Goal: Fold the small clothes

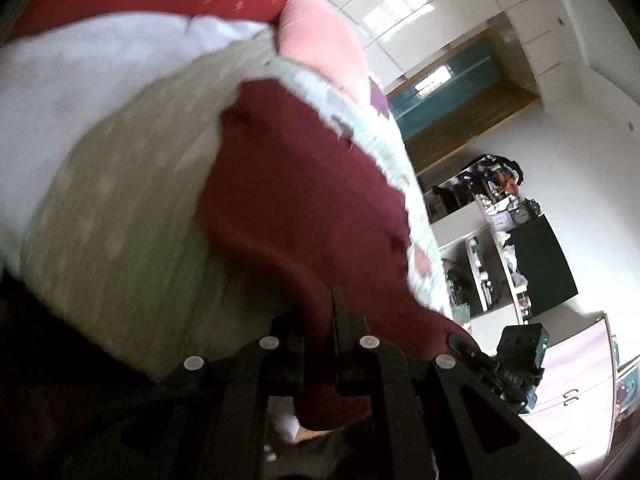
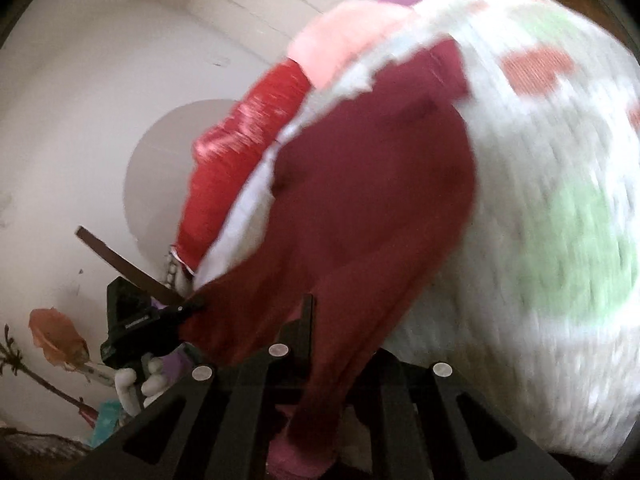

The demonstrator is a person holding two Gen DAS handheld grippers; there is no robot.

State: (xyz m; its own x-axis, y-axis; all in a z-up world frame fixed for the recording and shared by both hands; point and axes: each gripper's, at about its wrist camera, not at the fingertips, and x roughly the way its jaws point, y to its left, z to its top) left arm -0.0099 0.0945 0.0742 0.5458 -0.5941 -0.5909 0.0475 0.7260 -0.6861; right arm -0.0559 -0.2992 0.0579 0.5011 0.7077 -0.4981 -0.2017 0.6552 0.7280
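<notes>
The maroon garment [image 1: 304, 200] is hanging in the air, stretched between the two grippers, its long axis running from one gripper across to the other, with loose cloth drooping toward each camera. One maroon garment, two grippers. The left gripper [image 1: 335, 312] is pinching one edge, its fingers together on the cloth. In the right wrist view the same maroon garment [image 2: 372, 200] is draping over the right gripper [image 2: 310, 320], whose fingers are also clamped together on the fabric. That view is also catching the left gripper [image 2: 188, 304] out to the left, biting the garment's far corner, with a gloved hand [image 2: 136, 380] gripping it below. Beyond the garment, a pale knitted cover [image 2: 540, 208] with green and rust patches is spreading across the bed, blurred. On it are lying other clothes: one bright red piece [image 2: 240, 148], one pink piece [image 2: 344, 44] and one white piece [image 1: 72, 92]. Off to the right in the left wrist view, cluttered shelves [image 1: 492, 232] are standing against the wall
</notes>
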